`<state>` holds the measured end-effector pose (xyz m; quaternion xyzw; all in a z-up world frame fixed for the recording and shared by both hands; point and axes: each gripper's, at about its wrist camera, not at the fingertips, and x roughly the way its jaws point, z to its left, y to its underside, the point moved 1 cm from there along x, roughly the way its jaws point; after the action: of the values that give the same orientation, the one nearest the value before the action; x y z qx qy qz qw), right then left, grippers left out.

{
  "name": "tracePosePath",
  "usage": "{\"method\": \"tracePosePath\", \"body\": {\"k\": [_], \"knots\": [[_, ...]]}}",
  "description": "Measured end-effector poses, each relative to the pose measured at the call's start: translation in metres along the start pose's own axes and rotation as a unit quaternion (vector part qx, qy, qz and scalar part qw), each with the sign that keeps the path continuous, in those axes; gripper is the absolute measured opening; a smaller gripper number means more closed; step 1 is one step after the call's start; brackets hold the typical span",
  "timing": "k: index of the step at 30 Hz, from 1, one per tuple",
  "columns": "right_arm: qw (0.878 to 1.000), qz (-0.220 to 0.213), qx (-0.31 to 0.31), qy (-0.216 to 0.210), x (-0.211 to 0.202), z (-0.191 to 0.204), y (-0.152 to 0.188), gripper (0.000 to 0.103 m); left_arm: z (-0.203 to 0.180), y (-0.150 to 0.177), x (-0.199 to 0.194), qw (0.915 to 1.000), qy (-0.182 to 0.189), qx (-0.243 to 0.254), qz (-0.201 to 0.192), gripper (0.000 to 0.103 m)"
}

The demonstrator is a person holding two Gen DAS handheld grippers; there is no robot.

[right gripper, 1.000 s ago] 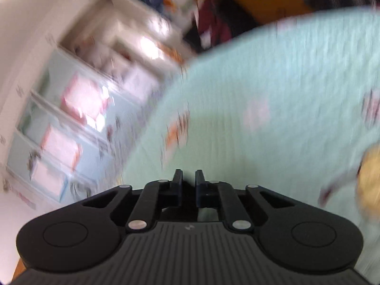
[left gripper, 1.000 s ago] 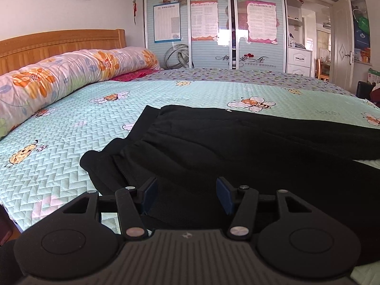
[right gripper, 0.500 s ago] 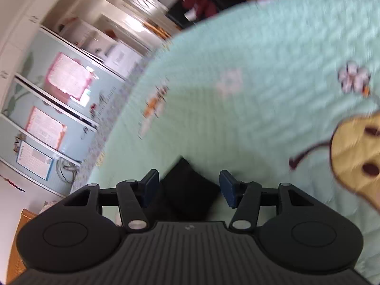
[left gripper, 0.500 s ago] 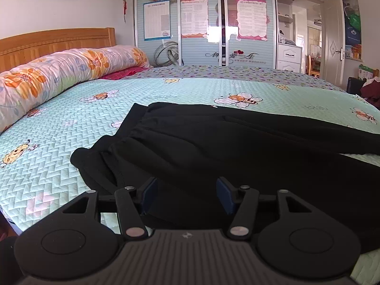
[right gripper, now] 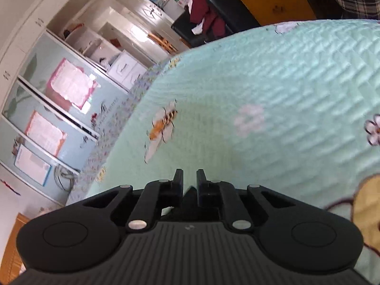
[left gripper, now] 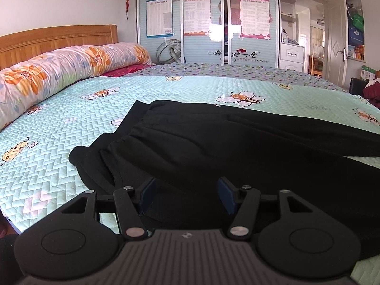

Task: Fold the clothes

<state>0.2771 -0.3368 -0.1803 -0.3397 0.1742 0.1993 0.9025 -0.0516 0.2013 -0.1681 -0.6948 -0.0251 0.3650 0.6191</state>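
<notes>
Left wrist view: the left gripper (left gripper: 186, 196) hovers with fingers spread wide over the near edge of the black trousers (left gripper: 225, 147), which lie flat on the bee-print bedspread (left gripper: 59, 142), long axis running toward 3 o'clock.

Right wrist view: the right gripper (right gripper: 190, 181) has fingers nearly together, a dark fabric corner between them; whether pinched, I cannot tell.

Your left gripper (left gripper: 186, 196) hangs over the trousers' (left gripper: 225, 147) near edge | trousers on the bed (left gripper: 59, 147), running right | pillow roll (left gripper: 59, 71) far left by the headboard (left gripper: 57, 40) | wardrobe (left gripper: 204, 23) behind the bed
</notes>
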Motion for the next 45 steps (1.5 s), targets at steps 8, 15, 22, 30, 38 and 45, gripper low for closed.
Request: {"method": "tracePosePath", "body": {"k": [8, 15, 22, 30, 38, 45], "knots": [[0.981, 0.082, -0.082, -0.156, -0.062, 0.079, 0.117, 0.034, -0.009, 0.003, 0.001, 0.9992, 0.038, 0.006, 0.015, 0.060], [0.912, 0.265, -0.205, -0.236, -0.080, 0.166, 0.303, 0.035, 0.017, -0.001, -0.007, 0.9988, 0.029, -0.036, 0.015, 0.061], [0.875, 0.314, -0.290, -0.228, -0.115, 0.180, 0.379, 0.035, 0.092, 0.000, 0.003, 0.9794, -0.027, -0.194, 0.050, 0.062], [0.902, 0.273, -0.251, -0.220, -0.143, 0.161, 0.354, 0.043, 0.140, -0.014, 0.024, 0.9535, -0.028, -0.293, 0.065, 0.066], [0.916, 0.251, -0.249, -0.191, -0.152, 0.152, 0.346, 0.050, 0.166, -0.022, 0.089, 0.9220, -0.018, -0.371, 0.110, 0.072], [0.923, 0.239, -0.240, -0.184, -0.154, 0.145, 0.341, 0.053, 0.178, -0.020, 0.070, 0.9215, -0.008, -0.378, 0.091, 0.012]]}}
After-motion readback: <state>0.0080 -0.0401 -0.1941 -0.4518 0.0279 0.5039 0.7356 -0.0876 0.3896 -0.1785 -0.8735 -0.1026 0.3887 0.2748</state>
